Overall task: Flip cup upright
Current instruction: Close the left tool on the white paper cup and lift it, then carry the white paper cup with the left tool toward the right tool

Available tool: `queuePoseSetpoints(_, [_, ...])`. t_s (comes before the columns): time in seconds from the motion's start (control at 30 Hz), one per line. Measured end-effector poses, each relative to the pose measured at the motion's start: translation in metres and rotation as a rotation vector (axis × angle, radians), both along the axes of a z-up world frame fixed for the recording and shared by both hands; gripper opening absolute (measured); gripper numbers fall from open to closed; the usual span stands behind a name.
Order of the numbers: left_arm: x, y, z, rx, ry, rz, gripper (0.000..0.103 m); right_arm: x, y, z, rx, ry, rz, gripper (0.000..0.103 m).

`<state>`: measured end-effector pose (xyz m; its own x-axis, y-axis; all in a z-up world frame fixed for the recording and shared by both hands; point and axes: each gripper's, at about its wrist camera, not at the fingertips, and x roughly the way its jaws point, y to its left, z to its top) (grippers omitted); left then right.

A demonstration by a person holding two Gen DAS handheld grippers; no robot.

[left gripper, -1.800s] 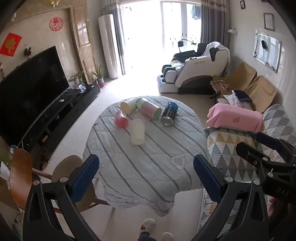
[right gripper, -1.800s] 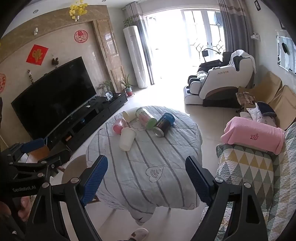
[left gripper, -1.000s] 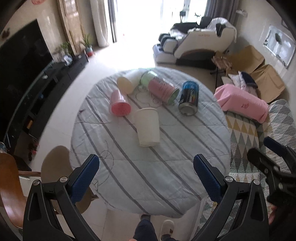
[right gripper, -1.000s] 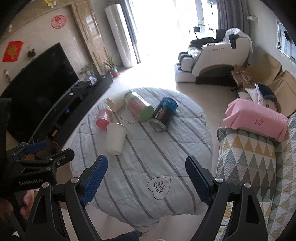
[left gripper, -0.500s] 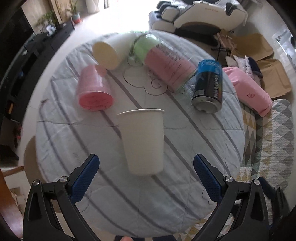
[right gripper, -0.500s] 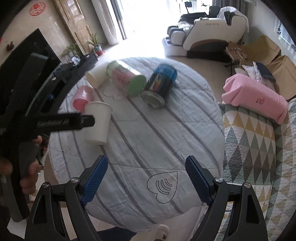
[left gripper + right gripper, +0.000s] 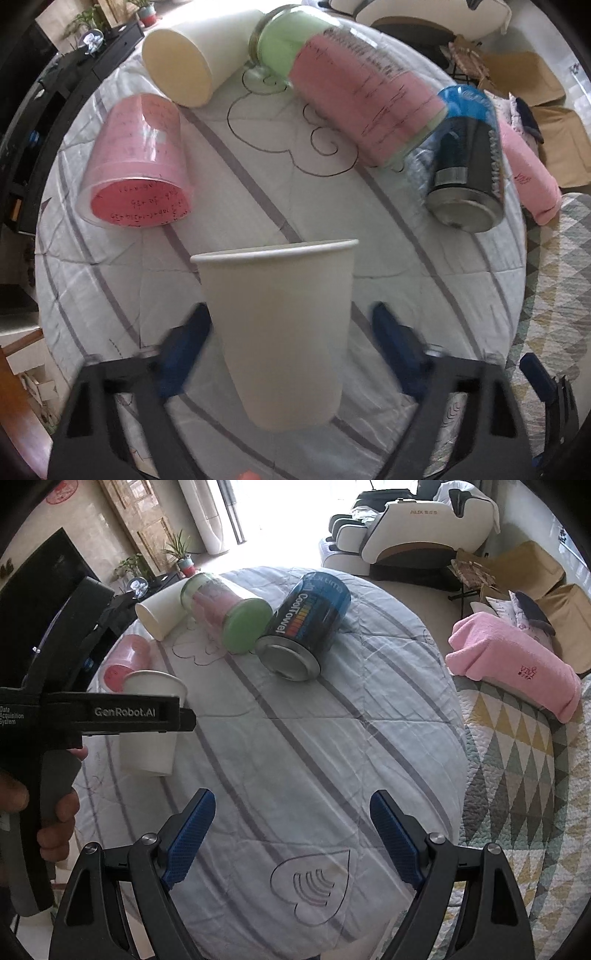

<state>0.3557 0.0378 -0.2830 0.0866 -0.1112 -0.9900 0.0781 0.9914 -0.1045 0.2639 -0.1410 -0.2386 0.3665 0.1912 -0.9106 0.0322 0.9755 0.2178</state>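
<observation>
A white paper cup (image 7: 280, 325) lies on its side on the striped tablecloth (image 7: 424, 295), its rim pointing away from me. My left gripper (image 7: 291, 350) is open, its blue fingers on either side of the cup's body, close to it but apart. The cup also shows in the right wrist view (image 7: 151, 723), partly behind the left gripper's black body (image 7: 92, 712). My right gripper (image 7: 291, 834) is open and empty above the table's near part.
On the far side lie a pink cup (image 7: 140, 162), a cream cup (image 7: 192, 55), a clear jar with pink and green contents (image 7: 354, 92) and a blue-black can (image 7: 465, 162). A pink towel (image 7: 517, 657) lies on the patterned sofa to the right.
My left gripper has come down and forward until its fingers flank the white cup. My right gripper has moved slightly closer to the table and stays open.
</observation>
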Motion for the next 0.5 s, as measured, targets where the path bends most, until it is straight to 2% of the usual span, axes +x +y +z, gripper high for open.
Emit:
queuePoseSetpoints(0.07, [-0.001,0.001,-0.007,-0.006,0.033,0.007,0.064,0.003,-0.002,-0.004,-0.004,0.006,0.008,0.087])
queuePoseSetpoints(0.23, [-0.011,0.011,0.002,-0.027,0.021,0.025,0.064,0.008,-0.006,-0.009,0.019,0.009,0.029,0.087])
queuePoseSetpoints(0.5, [-0.052,0.023,0.033,-0.067,0.007,0.056,0.063,0.002,-0.007,-0.015,0.059,0.029,0.079,0.087])
